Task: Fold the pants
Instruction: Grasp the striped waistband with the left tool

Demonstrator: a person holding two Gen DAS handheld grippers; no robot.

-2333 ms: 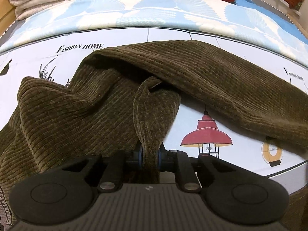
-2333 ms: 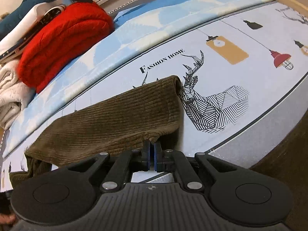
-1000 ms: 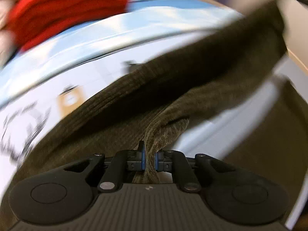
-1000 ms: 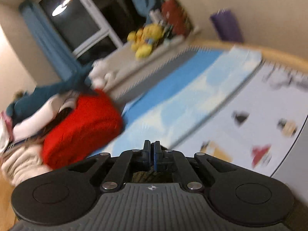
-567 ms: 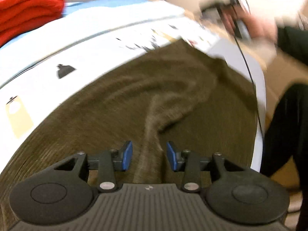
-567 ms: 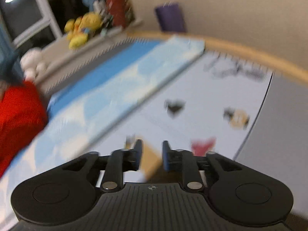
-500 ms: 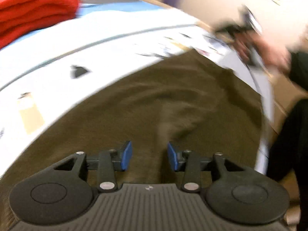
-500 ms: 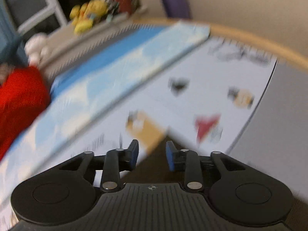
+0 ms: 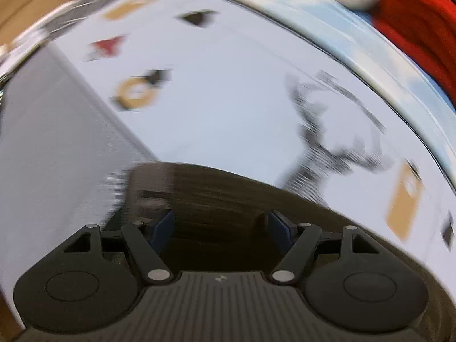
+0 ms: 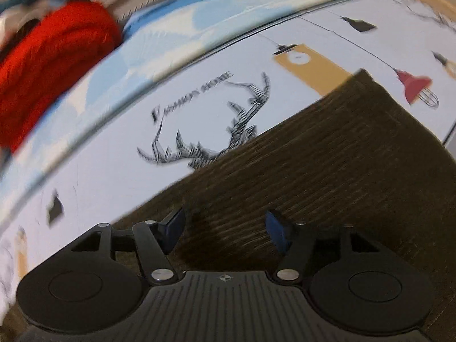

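Note:
The dark olive corduroy pants lie spread flat on the printed bed sheet, reaching from the lower middle to the right in the right wrist view. My right gripper hovers over their near part with its jaws opening; the blue pads touch no fabric. In the blurred left wrist view the pants show as a dark band just beyond my left gripper. Its jaws are opening too, with nothing pinched between them.
A red knitted garment lies folded at the back left on a blue-and-white patterned cover, and shows again as a red garment at the upper right. A grey border strip runs along the sheet's left side.
Both grippers have let go of the pants and opened. The pants, lifted a second ago, now lie on the sheet. The left view has swung round, and the right gripper has come down over the fabric.

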